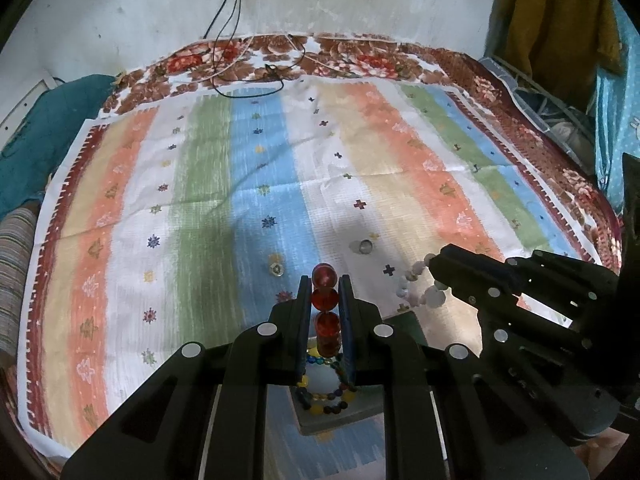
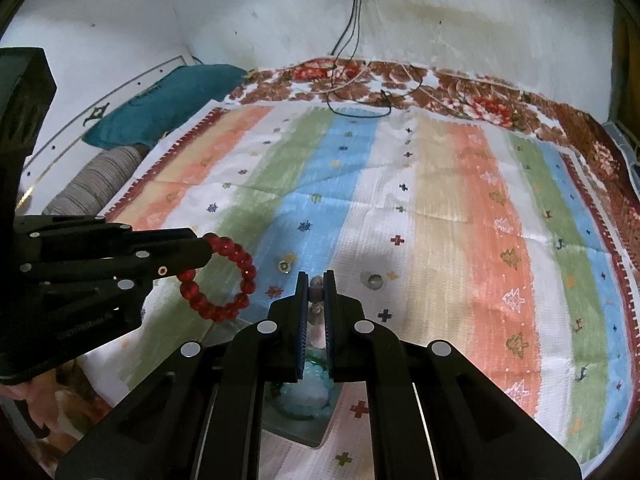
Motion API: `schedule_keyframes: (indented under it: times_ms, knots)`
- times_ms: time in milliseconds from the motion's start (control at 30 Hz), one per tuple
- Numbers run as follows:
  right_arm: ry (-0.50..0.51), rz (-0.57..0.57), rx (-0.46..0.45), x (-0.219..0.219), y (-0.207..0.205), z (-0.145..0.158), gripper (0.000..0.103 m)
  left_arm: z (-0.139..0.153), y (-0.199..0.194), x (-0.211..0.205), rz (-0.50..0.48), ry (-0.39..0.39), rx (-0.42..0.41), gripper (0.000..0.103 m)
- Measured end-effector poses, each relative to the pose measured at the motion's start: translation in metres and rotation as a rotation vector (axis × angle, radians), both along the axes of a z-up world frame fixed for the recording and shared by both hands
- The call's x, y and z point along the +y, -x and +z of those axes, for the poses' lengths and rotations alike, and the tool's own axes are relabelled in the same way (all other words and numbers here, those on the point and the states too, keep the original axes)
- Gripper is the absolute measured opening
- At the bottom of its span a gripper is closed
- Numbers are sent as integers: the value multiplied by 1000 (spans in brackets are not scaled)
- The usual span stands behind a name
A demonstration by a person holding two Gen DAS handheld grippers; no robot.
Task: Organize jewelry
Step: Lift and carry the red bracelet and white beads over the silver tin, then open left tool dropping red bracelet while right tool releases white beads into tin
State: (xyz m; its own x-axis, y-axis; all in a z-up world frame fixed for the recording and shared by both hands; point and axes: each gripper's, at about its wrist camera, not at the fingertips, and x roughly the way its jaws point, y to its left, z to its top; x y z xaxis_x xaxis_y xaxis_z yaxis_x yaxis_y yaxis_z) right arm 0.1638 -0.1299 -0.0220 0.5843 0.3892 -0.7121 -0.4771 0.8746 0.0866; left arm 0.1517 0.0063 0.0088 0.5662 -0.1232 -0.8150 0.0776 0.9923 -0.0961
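Note:
My left gripper [image 1: 325, 280] is shut on a red bead bracelet [image 1: 325, 300], held above the striped cloth; it also shows in the right wrist view [image 2: 218, 280] as a full ring hanging from the left gripper [image 2: 204, 250]. My right gripper [image 2: 316, 280] is shut on a white bead bracelet [image 2: 317, 290], seen from the left wrist view [image 1: 418, 284] dangling from the right gripper [image 1: 436, 268]. Below the left gripper a grey tray [image 1: 340, 420] holds a multicoloured bead bracelet [image 1: 326, 394]. Below the right gripper a pale green bracelet [image 2: 308, 392] lies in the tray [image 2: 304, 432].
Two small rings lie on the cloth [image 1: 276, 268] [image 1: 365, 246], also seen in the right wrist view [image 2: 284, 266] [image 2: 374, 279]. Black cables [image 1: 248, 72] trail at the far edge by the wall. A teal pillow [image 2: 160, 100] lies at the left.

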Motion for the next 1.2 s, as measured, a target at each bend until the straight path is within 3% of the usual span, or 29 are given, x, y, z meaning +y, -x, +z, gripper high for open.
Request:
schedule_keyframes:
  times_ms: [467, 933, 1000, 1033, 1067, 1100, 1133, 1200]
  knots:
    - [-16, 12, -38, -8, 28, 3, 8, 10, 35, -6, -26, 3, -50, 13]
    - [-14, 56, 11, -10, 50, -9, 8, 7, 53, -10, -29, 13, -52, 13]
    - [-8, 63, 21, -9, 50, -11, 8, 7, 52, -7, -18, 23, -50, 21]
    - [-6, 62, 21, -10, 50, -11, 9, 6, 51, -4, -5, 32, -45, 33]
    - [-4, 56, 21, -10, 49, -11, 15, 7, 50, -1, 6, 39, -46, 36]
    - [-1, 43, 24, -12, 47, -11, 36, 7, 49, 2, 17, 43, -45, 36]
    - [-2, 26, 26, -15, 45, -12, 46, 6, 48, 6, 31, 46, -40, 37]
    - [-2, -1, 44, -19, 38, -14, 48, 4, 45, 13, 56, 52, -28, 43]
